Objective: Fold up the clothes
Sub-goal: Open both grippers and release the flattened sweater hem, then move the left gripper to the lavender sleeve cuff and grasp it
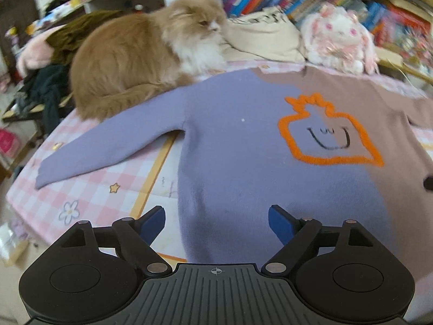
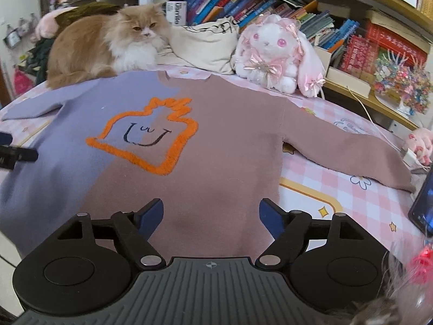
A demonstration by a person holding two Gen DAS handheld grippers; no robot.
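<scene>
A sweater (image 1: 243, 146) (image 2: 222, 140), lilac on one half and dusty pink on the other, lies flat, front up, on a pink checked cloth. An orange outlined face is stitched on its chest (image 2: 151, 138). The lilac sleeve (image 1: 108, 149) stretches left, the pink sleeve (image 2: 351, 149) right. My left gripper (image 1: 216, 219) hovers open over the lilac hem with nothing between its blue pads. Over the pink hem my right gripper (image 2: 211, 214) stands open too, holding nothing. The left gripper's fingertip (image 2: 16, 154) shows at the left edge of the right wrist view.
A ginger and white cat (image 1: 140, 54) (image 2: 102, 48) sits at the far left by the lilac shoulder. Behind the collar lie a cream cushion (image 2: 208, 46) and a pink plush rabbit (image 2: 276, 54). Bookshelves (image 2: 270, 8) stand behind. A phone (image 2: 425, 203) and cable lie at right.
</scene>
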